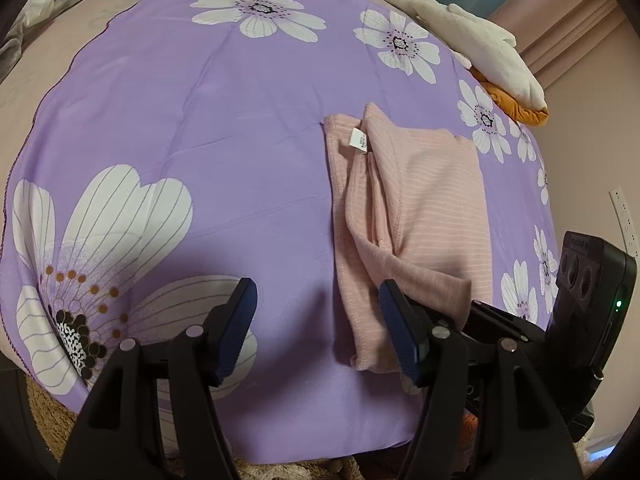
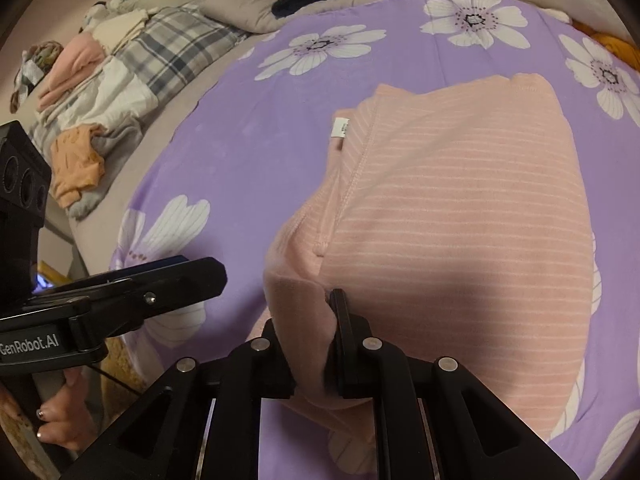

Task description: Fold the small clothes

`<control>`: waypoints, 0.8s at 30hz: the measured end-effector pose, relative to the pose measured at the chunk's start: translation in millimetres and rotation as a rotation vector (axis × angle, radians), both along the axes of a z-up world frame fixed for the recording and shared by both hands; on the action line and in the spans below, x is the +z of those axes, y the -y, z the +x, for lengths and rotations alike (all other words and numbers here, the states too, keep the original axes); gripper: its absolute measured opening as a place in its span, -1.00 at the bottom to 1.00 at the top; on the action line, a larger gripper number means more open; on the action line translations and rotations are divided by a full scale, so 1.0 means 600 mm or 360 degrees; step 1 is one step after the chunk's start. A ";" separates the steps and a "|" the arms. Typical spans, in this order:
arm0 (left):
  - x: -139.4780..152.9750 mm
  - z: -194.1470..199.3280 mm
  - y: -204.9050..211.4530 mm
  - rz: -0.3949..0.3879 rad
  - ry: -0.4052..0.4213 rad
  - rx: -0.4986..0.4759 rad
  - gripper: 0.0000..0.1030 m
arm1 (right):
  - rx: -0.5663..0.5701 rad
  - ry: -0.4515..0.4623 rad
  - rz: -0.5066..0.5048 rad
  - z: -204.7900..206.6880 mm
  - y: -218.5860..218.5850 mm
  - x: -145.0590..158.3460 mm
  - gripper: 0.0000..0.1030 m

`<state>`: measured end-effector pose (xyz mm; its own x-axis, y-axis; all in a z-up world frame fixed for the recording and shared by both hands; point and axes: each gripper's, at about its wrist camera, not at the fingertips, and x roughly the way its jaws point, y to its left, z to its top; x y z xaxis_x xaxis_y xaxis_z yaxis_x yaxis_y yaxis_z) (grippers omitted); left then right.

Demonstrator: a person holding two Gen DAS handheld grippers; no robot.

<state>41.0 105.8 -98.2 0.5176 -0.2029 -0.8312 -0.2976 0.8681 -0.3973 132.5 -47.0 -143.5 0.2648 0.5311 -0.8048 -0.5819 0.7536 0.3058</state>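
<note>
Pink striped garment [image 2: 448,216] is laid half-folded on the purple quilt [image 1: 240,120], its near corner pinched by the right gripper [image 2: 316,344]. Spread and empty, the left gripper [image 1: 316,312] is held beside it. Folded layers could be dragged askew if that corner is pulled unsupported.

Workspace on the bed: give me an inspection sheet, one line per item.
Surface: purple floral quilt spread over the bed.
Job's things: pink striped garment, partly folded, white tag showing.
Clutter: clothes pile on plaid bedding at the left; white plush toy at the far edge.
Grippers: left gripper open, nothing between its fingers; right gripper shut on the garment's near edge.
Cables: nothing seen.
Surroundings: pink wall, wall socket.
</note>
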 end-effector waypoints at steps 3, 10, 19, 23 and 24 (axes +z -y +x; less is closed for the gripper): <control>0.010 0.007 0.003 0.0014 0.0022 -0.0016 0.23 | 0.0023 -0.0028 0.0024 -0.003 0.006 0.003 -0.65; 0.050 0.033 0.020 -0.0025 0.0141 -0.0116 0.35 | 0.0022 -0.0106 0.0108 -0.027 0.060 0.029 0.30; -0.010 0.063 0.075 0.0074 -0.0008 -0.0240 0.08 | -0.0383 -0.0138 0.0070 0.005 0.168 0.019 0.34; -0.058 0.055 0.062 0.0088 -0.0136 -0.0173 0.09 | -0.0476 -0.0203 0.0051 0.017 0.186 -0.002 0.34; -0.064 0.050 0.058 0.0062 -0.0128 -0.0166 0.10 | -0.0488 -0.0216 0.0047 0.019 0.187 -0.007 0.34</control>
